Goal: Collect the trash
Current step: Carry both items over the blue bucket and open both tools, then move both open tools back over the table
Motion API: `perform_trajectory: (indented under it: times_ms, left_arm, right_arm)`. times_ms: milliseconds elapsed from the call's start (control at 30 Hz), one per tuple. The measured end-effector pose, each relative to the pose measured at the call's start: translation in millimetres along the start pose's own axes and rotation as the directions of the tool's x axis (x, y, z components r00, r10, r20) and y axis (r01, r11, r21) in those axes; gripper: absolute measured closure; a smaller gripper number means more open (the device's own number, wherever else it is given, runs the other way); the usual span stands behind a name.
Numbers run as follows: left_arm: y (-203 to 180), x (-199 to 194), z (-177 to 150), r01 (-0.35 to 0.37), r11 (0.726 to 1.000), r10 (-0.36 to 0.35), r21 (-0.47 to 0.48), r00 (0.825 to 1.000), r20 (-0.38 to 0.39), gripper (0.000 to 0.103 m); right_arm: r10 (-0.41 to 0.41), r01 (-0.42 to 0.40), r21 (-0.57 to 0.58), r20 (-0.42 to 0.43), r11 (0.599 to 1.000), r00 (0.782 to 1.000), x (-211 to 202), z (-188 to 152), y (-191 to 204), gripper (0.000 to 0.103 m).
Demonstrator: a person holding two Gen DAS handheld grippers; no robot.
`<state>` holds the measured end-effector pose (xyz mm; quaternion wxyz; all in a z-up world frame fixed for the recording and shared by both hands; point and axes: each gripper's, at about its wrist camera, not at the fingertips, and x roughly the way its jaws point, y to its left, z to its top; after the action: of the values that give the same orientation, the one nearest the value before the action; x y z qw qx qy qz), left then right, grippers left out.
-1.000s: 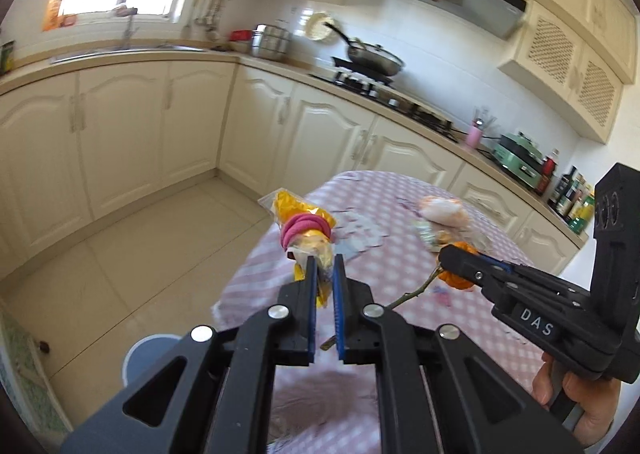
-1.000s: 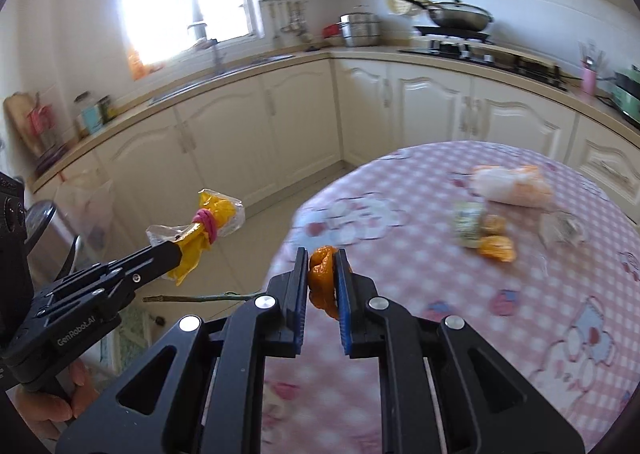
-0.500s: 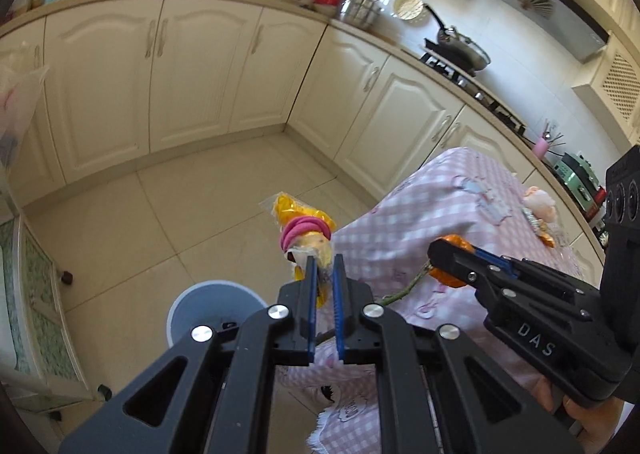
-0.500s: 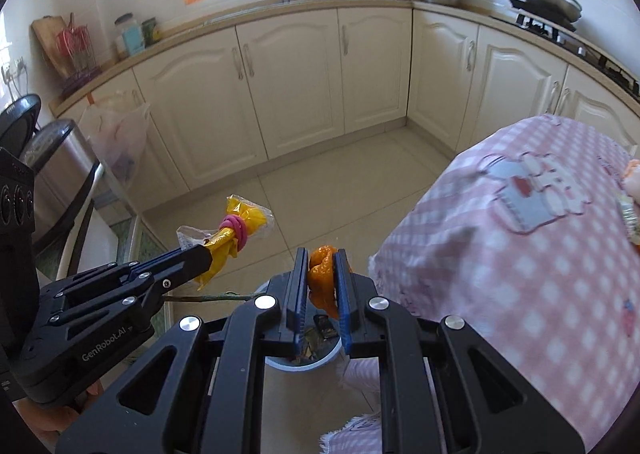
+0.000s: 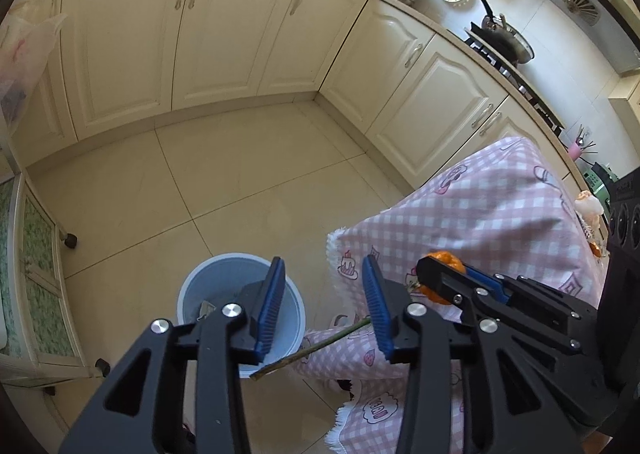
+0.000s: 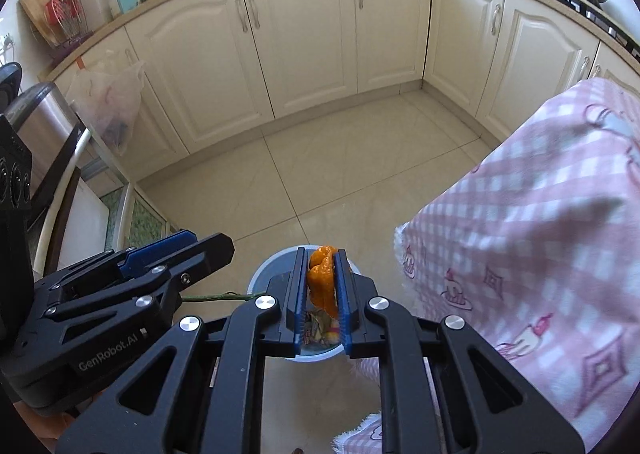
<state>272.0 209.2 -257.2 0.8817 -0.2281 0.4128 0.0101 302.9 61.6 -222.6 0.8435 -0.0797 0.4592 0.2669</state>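
Now both grippers are above the small light-blue bin point(image 5: 240, 310) that stands on the floor tiles just beside the hanging pink checked tablecloth point(image 5: 472, 221), so the step in hand seems to be the dropping of collected trash. The left gripper point(image 5: 324, 306) has its jaws opening, and nothing is between the blue pads; they frame the bin and the edge of the cloth. The right gripper point(image 6: 322, 294) is nearly closed and squeezes an orange piece of peel point(image 6: 322, 278) between its pads, and a thin green twig point(image 5: 316, 346) sticks out sideways from this peel, toward the left gripper. In the right wrist view the peel is directly over the bin mouth, and some scraps point(image 6: 320, 330) already lie inside it. The next move, I think, calls for the right jaws to open while the peel is over the opening. The twig is long, so it could catch on the rim or on the left gripper; lowering a little first may help. More trash point(image 5: 588, 209) waits on the table top.
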Motion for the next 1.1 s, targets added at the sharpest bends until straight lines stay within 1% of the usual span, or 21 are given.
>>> perform_trajectory:
  times_ms: [233,500,567,667,733,833,900,1000,1100]
  left_arm:
    - [10,1,0,-0.008,1.0,0.008,-0.022,1.0,-0.001,0.063]
    - [21,-12,9,-0.025,0.998,0.027,-0.051,0.998,0.049,0.061]
    - [23,-16,12,-0.032,0.998,0.036,-0.055,0.998,0.061,0.059]
    - [24,-21,17,-0.035,0.997,0.04,-0.066,0.996,0.075,0.058]
    - [24,-25,19,-0.034,0.997,0.039,-0.067,0.996,0.082,0.058]
    - [18,-30,22,-0.022,0.998,0.027,-0.057,0.996,0.089,0.058]
    - [9,-34,23,-0.013,0.999,0.017,-0.04,0.995,0.094,0.057]
    - [-10,-41,23,0.01,1.0,-0.009,-0.012,0.995,0.101,0.057]
    - [-41,-49,25,0.039,0.998,-0.043,0.044,0.993,0.105,0.056]
  right_arm:
    - [0.007,-0.007,-0.004,-0.019,1.0,1.0,11,3,7,0.091]
    - [0.029,-0.029,-0.023,0.002,0.999,1.0,13,15,18,0.09]
    - [0.034,-0.034,-0.03,0.021,0.999,0.999,12,19,22,0.089]
    - [0.025,-0.023,-0.045,0.05,0.999,0.998,7,24,26,0.083]
    - [0.021,-0.018,-0.045,0.059,0.999,0.998,4,25,25,0.077]
    - [0.012,-0.008,-0.043,0.08,0.999,0.997,-6,26,19,0.072]
    - [0.005,-0.002,-0.034,0.091,0.999,0.996,-17,24,12,0.072]
    - [-0.016,0.018,-0.017,0.116,1.0,0.993,-37,23,-3,0.072]
    - [-0.048,0.048,0.007,0.155,0.999,0.987,-65,19,-23,0.07]
